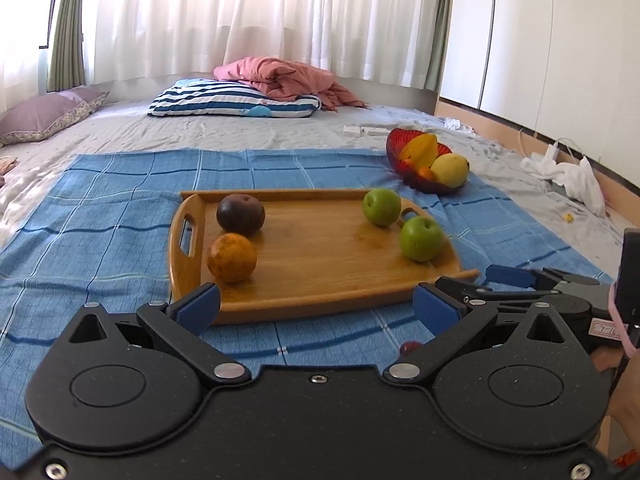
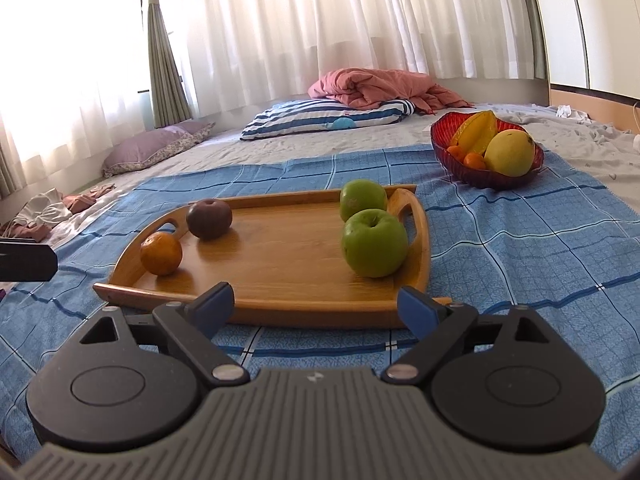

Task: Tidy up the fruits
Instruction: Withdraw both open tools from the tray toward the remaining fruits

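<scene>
A wooden tray (image 1: 320,264) (image 2: 280,264) lies on a blue checked cloth. On it are an orange (image 1: 231,258) (image 2: 161,253), a dark purple fruit (image 1: 240,215) (image 2: 209,218) and two green apples (image 1: 421,238) (image 1: 381,207) (image 2: 374,242) (image 2: 363,198). A red bowl (image 1: 404,168) (image 2: 448,136) past the tray's right end holds a starfruit, a yellow mango and small oranges. My left gripper (image 1: 316,308) is open and empty at the tray's near edge. My right gripper (image 2: 316,306) is open and empty, also at the near edge; it shows in the left wrist view (image 1: 512,280).
The cloth (image 1: 100,220) (image 2: 520,248) covers a bed. A striped pillow (image 1: 232,100) (image 2: 328,118), a pink quilt (image 1: 288,76) (image 2: 380,86) and a purple pillow (image 1: 48,114) (image 2: 156,146) lie behind. White clothes (image 1: 568,174) and a wall are at the right.
</scene>
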Tool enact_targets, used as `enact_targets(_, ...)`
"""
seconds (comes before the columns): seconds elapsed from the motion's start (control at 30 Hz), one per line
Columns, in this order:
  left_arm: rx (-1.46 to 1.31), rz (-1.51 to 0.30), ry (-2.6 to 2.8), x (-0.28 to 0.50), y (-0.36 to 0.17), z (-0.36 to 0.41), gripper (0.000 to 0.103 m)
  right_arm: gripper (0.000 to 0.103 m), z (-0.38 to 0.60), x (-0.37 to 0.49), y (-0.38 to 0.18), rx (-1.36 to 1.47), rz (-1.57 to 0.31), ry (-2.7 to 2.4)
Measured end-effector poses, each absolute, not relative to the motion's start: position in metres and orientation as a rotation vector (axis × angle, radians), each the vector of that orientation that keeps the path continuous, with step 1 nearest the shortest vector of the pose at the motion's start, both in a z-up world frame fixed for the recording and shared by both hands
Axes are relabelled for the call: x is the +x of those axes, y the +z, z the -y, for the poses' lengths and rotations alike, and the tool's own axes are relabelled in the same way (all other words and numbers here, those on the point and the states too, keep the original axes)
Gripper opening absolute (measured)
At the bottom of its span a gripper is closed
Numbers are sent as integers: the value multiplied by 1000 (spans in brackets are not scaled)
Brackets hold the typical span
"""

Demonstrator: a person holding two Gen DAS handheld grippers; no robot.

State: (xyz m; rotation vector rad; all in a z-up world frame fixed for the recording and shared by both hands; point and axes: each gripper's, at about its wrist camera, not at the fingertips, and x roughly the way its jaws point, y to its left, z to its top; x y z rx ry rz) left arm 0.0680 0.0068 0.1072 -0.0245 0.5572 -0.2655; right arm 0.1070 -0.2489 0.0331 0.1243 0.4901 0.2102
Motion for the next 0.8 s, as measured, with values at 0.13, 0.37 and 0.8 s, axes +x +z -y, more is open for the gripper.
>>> enact_targets(0.13, -36, -566, -247, 59, 97, -5, 103, 96, 244, 98, 29, 111, -485, 218)
enact_targets(0.37, -84, -547, -246, 44, 83, -1, 103, 98, 236, 79, 24, 36, -464, 229)
enact_targets(0.8, -58, -574, -241, 33, 52, 19, 103, 96, 234, 53, 12, -72, -458, 239)
